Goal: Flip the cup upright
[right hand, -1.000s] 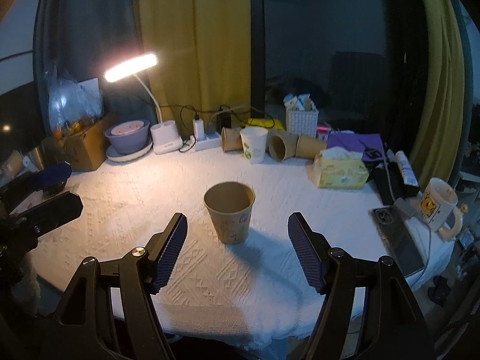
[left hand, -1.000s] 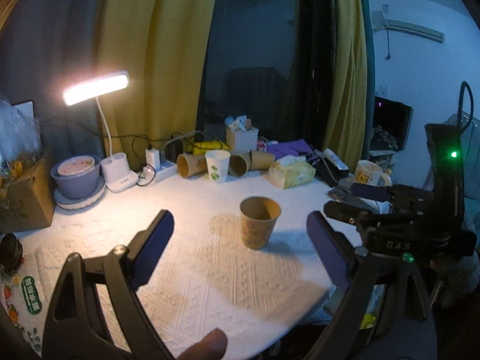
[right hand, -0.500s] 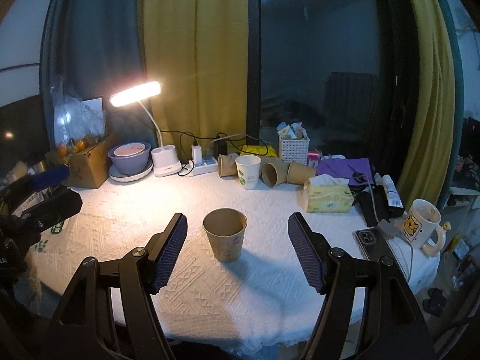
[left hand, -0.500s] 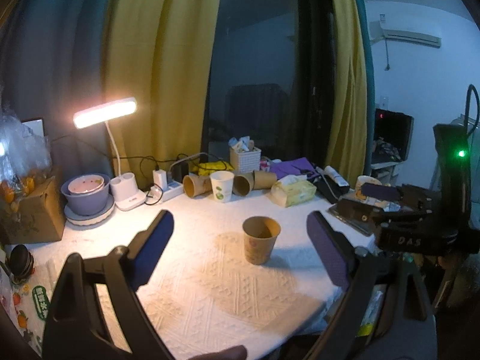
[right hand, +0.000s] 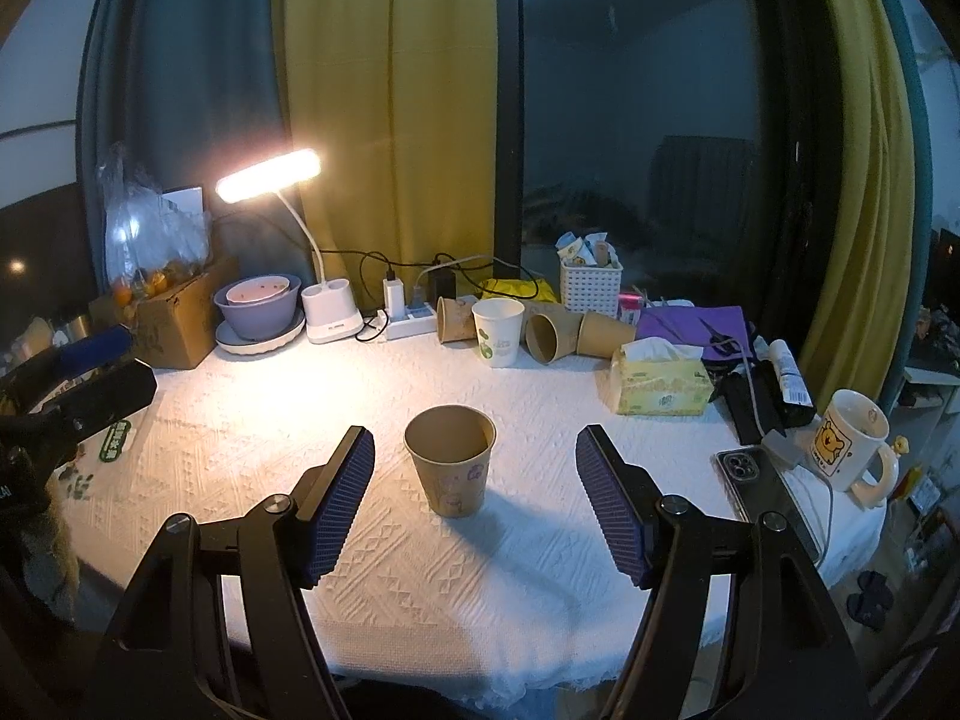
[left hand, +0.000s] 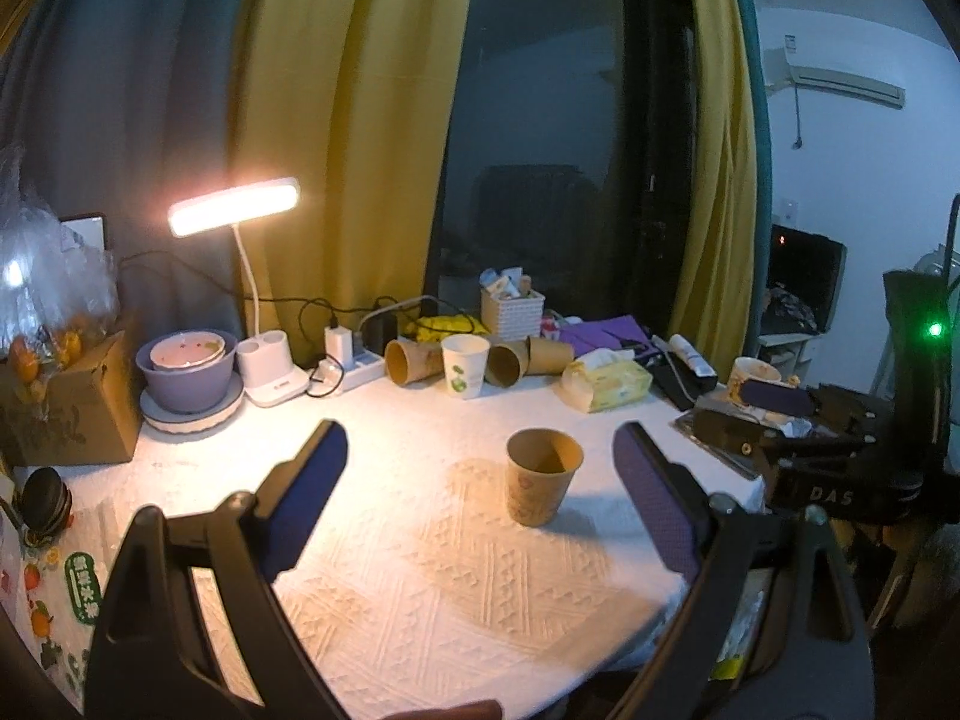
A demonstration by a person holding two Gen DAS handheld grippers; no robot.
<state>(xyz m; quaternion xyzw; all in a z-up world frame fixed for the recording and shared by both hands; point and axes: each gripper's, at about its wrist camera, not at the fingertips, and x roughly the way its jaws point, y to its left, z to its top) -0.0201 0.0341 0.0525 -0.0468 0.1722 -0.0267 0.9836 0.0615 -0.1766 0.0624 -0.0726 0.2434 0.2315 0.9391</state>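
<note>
A brown paper cup (right hand: 451, 461) stands upright, mouth up, on the white tablecloth (right hand: 252, 456); it also shows in the left wrist view (left hand: 542, 483). My right gripper (right hand: 474, 501) is open and empty, its blue pads on either side of the cup and nearer the camera, not touching it. My left gripper (left hand: 480, 492) is open and empty, pulled back from the cup, which sits toward its right pad. Each gripper shows at the edge of the other's view: the right one (left hand: 774, 414) and the left one (right hand: 90, 369).
At the table's back stand a lit desk lamp (right hand: 270, 175), a purple bowl (right hand: 258, 306), a power strip (right hand: 411, 324), several paper cups (right hand: 498, 330), a white basket (right hand: 591, 288) and a tissue pack (right hand: 660, 381). A bear mug (right hand: 849, 450) and a phone (right hand: 762, 489) sit at the right edge.
Both grippers have drawn back and risen from the table, so the cup looks smaller and farther away. The cup has not moved. Both grippers stay open.
</note>
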